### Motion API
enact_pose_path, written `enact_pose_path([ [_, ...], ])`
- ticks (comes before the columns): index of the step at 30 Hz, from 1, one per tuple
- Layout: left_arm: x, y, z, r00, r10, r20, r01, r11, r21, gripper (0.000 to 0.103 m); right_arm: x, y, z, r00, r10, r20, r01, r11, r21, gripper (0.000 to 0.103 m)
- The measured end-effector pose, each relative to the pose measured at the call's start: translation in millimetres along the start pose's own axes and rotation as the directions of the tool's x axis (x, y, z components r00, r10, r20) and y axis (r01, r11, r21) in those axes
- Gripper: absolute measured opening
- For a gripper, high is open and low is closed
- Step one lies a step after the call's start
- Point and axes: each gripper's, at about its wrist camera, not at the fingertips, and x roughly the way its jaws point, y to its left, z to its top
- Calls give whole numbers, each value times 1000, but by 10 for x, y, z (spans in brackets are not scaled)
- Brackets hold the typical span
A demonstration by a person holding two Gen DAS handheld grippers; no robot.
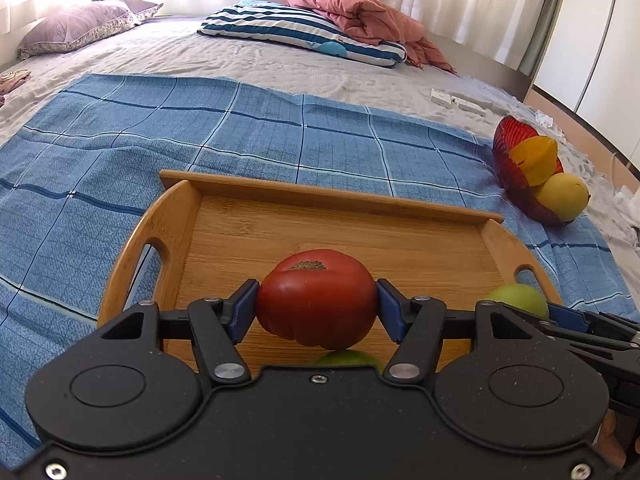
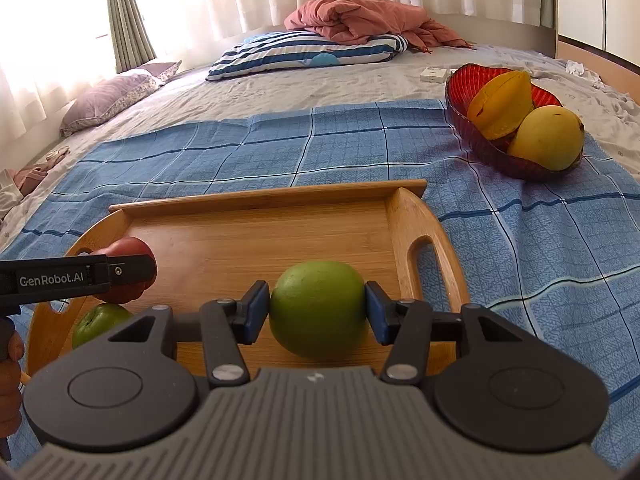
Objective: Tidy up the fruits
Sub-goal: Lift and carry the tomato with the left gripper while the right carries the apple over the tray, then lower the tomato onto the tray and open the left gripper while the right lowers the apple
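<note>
Over the wooden tray [image 1: 224,220], a red tomato [image 1: 316,300] was clamped between the blue pads of the left gripper [image 1: 317,310], held just above the tray floor. Toward the tray's right side, a green apple [image 2: 318,308] was gripped by the right gripper [image 2: 317,312], pads pressed on both its sides; whether it touched the tray could not be told. A second green fruit [image 2: 100,322] was seen at the tray's left handle, below the tomato. The tray was laid on a blue checked cloth [image 1: 200,128] spread over the bed. Right of the tray, well apart, a red glass bowl [image 2: 472,136] was set on the cloth's edge, with a yellow mango [image 2: 548,138] and a starfruit [image 2: 500,104] inside it.
</note>
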Motion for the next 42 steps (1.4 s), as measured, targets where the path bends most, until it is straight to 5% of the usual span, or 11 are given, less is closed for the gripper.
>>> enact_pose_path([
  [26,177,-20,-47,1000,-12,-28,12,1000,0,61,-4,-4,-9,1000,0,-2,0,1000,0,56],
  [33,81,-1,-96,1000,-9,-4,9,1000,19,76,-27,-52,-42,999,30,-11,-30,999,33,69],
  [42,-181,137,-223,1000,-23,15,23,1000,-2,84,-90,-85,-133,999,44,-20,-43,998,41,71],
])
